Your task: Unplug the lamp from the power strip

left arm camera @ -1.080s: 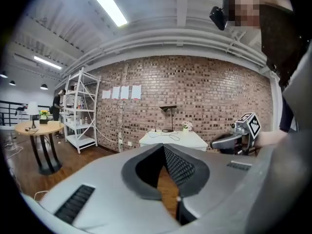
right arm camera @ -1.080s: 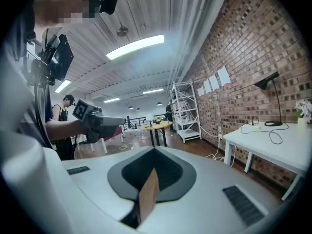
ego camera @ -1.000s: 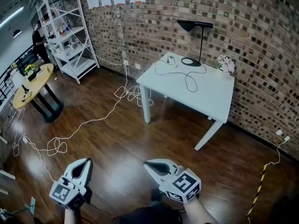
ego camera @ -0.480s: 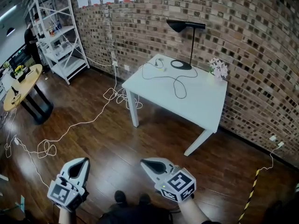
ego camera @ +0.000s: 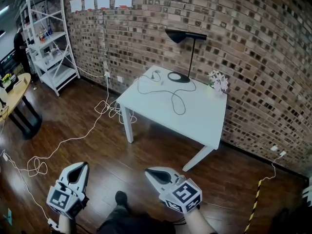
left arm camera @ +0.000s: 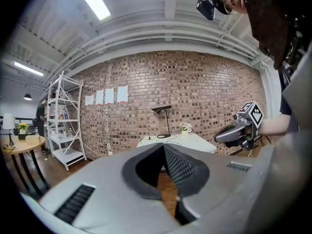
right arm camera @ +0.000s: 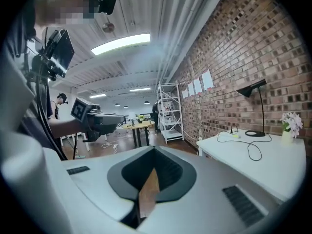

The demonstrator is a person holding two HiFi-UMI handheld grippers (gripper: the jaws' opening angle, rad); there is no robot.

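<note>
On table (ego camera: 207, 123), black lamp (ego camera: 180, 34), looping cord (ego camera: 173, 99), left gripper (ego camera: 78, 166) just closed, right gripper (ego camera: 149, 171) closed

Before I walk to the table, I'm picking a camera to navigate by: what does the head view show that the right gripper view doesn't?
Head view only: the yellow-black striped strip and the person's shoe. Right gripper view only: the ceiling light. Both: the black lamp, the small flowers and the white table.
</note>
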